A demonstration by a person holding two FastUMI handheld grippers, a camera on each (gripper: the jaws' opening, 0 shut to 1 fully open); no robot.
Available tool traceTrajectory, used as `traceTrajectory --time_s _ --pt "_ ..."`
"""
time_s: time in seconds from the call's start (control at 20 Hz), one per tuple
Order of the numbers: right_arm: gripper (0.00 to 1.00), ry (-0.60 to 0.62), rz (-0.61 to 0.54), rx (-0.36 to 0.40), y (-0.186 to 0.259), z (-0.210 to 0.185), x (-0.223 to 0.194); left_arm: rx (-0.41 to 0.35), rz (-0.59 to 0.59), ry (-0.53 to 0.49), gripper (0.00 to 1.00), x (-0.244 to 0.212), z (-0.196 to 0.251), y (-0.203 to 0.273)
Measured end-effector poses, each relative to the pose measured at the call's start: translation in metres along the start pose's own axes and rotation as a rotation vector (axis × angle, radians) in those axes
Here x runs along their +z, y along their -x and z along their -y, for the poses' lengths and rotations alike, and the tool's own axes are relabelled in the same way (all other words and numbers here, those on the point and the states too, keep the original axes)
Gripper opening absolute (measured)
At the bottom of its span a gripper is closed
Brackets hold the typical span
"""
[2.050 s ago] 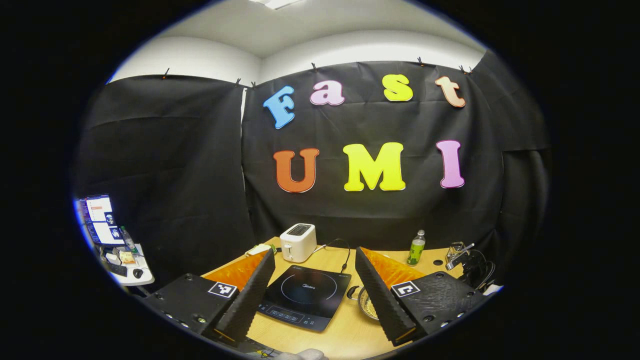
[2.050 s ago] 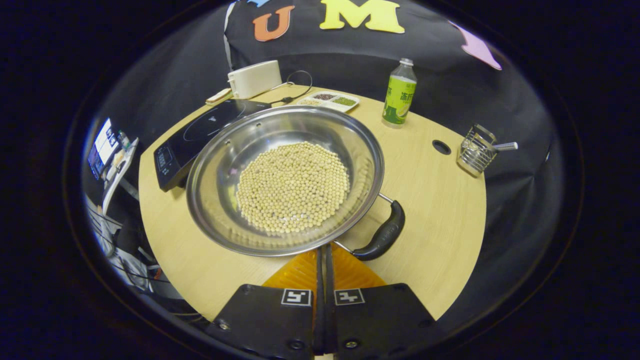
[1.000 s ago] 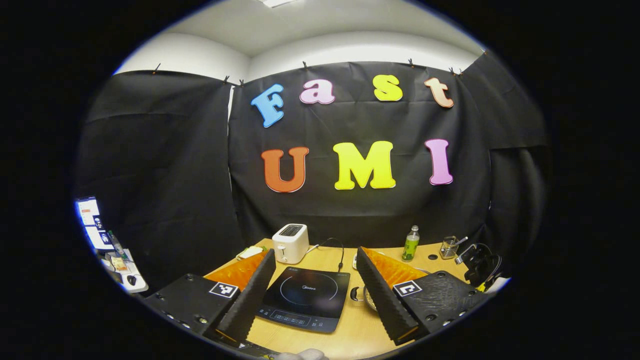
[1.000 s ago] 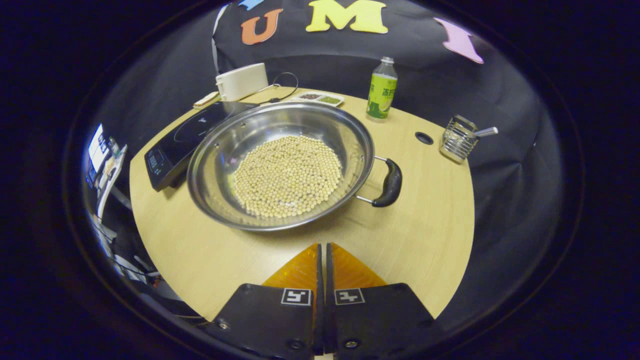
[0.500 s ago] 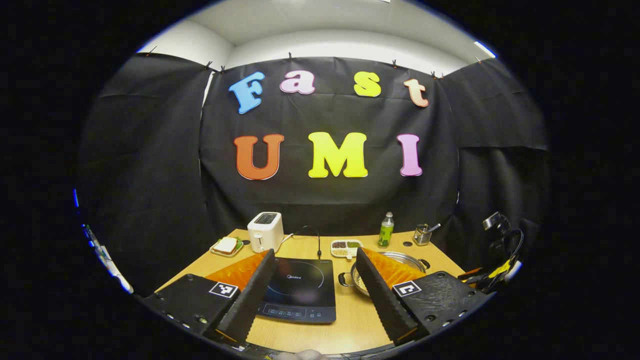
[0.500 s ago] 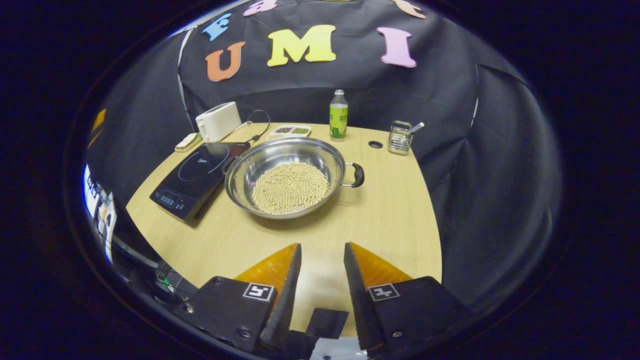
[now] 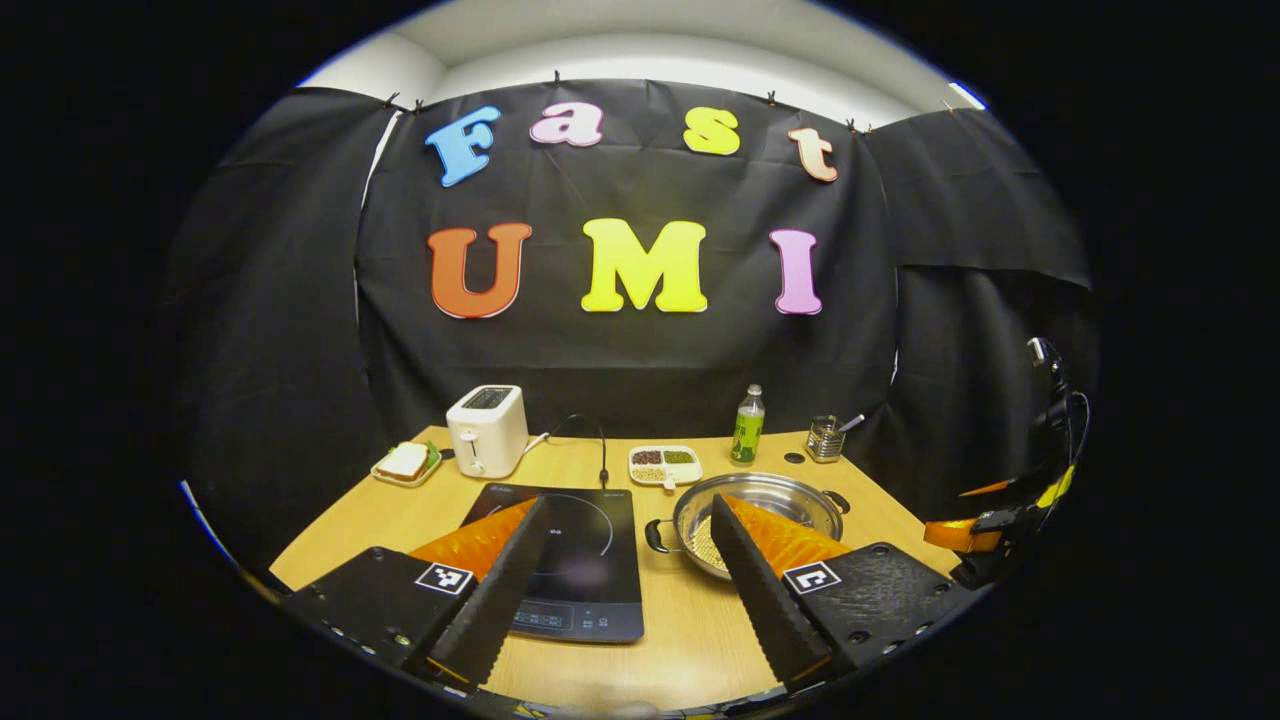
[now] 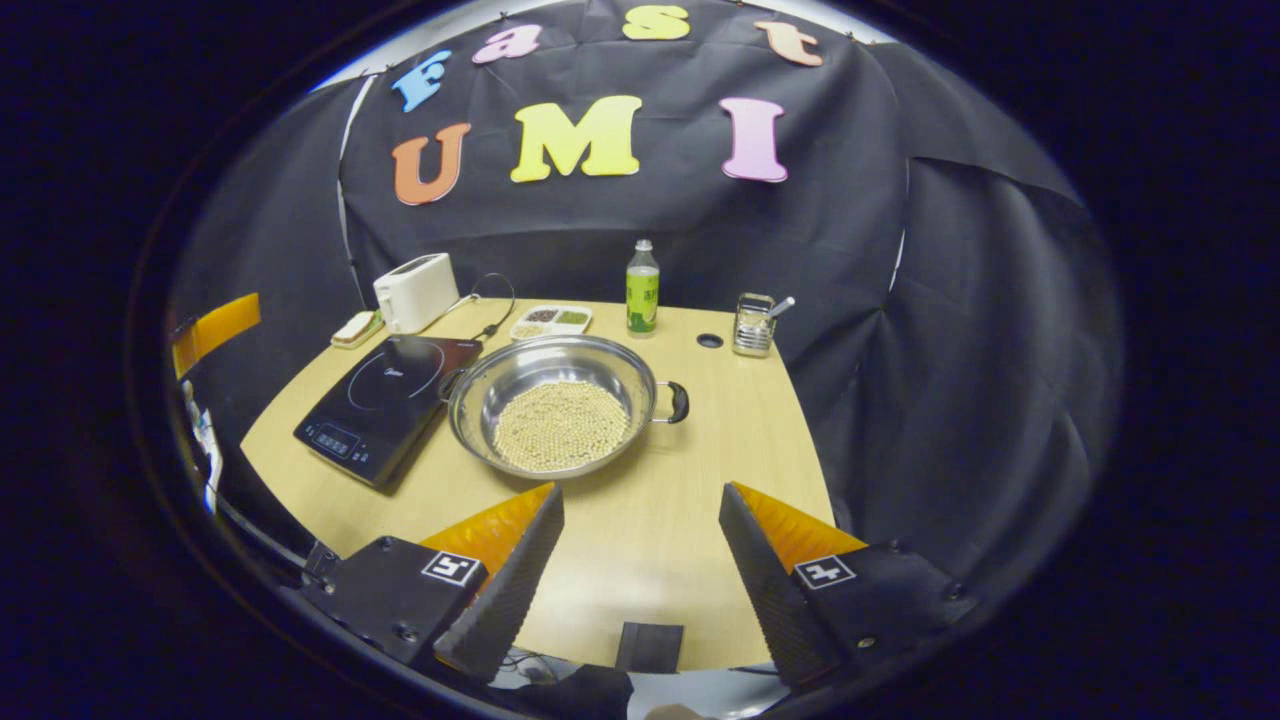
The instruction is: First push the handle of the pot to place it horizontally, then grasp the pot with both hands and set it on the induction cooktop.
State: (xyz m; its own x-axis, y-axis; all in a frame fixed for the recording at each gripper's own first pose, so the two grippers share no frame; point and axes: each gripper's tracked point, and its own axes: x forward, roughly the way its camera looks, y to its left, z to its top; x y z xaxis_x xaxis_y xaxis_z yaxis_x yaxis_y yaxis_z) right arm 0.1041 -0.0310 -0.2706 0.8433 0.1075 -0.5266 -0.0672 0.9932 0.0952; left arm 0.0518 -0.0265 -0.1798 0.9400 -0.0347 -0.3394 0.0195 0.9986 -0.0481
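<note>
Standing on: table (image 8: 700,440): a light wooden top that carries everything else.
Induction cooktop (image 8: 385,395): a flat black slab on the table, just left of the pot in the right gripper view, its control strip toward the near edge; also seen at (image 7: 585,560) in the left gripper view.
Pot (image 8: 500,375): a wide steel pan on the table beside the cooktop, not on it; its two dark side handles point left and right, one toward the cooktop, one at (image 8: 680,402) on the far side.
Beans (image 8: 560,425): a pale, even layer covering the pot's floor.
Left gripper (image 7: 630,520): jaws spread wide, holding nothing, hovering above the near edge of the table, with cooktop and pot seen between and behind its fingers.
Right gripper (image 8: 640,500): jaws spread wide, holding nothing, above the bare table, well short of the pot.
Toaster (image 8: 415,290): white, at the back left, behind the cooktop, with a dark cord beside it.
Bottle (image 8: 641,288): green, upright, at the back behind the pot.
Divided tray (image 8: 550,320): small, between toaster and bottle.
Wire holder (image 8: 752,325): right of the bottle, something sticking out of it.
Sandwich plate (image 7: 405,462): left of the toaster.
</note>
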Motion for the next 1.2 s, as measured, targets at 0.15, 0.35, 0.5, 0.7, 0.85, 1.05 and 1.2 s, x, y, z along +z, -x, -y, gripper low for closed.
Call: traceTrajectory --time_s 0.15,0.35,0.5,0.7,0.85,1.05,1.2 --pt "1.0 -0.031 -0.039 0.028 -0.035 0.006 0.004 -0.018 -0.087 0.056 0.97 -0.032 0.016 -0.036" --pt "0.99 -0.037 -0.094 0.066 -0.093 0.017 0.014 0.022 -0.212 0.052 0.97 -0.077 0.019 -0.089" --pt "1.0 -0.038 -0.132 0.086 -0.137 0.023 0.023 0.036 -0.28 0.028 0.96 -0.102 0.026 -0.126" --pt "0.99 0.011 -0.186 0.109 -0.188 0.027 0.03 0.058 -0.345 0.014 0.96 -0.128 0.028 -0.176" --pt "0.99 0.017 -0.213 0.15 -0.216 0.02 0.036 0.08 -0.4 0.003 0.96 -0.148 0.025 -0.202" --pt "0.98 0.04 -0.25 0.159 -0.245 0.019 0.037 0.079 -0.441 -0.018 0.96 -0.162 0.03 -0.222" --pt "0.98 0.057 -0.271 0.167 -0.259 0.016 0.034 0.069 -0.476 -0.017 0.96 -0.17 0.036 -0.228"
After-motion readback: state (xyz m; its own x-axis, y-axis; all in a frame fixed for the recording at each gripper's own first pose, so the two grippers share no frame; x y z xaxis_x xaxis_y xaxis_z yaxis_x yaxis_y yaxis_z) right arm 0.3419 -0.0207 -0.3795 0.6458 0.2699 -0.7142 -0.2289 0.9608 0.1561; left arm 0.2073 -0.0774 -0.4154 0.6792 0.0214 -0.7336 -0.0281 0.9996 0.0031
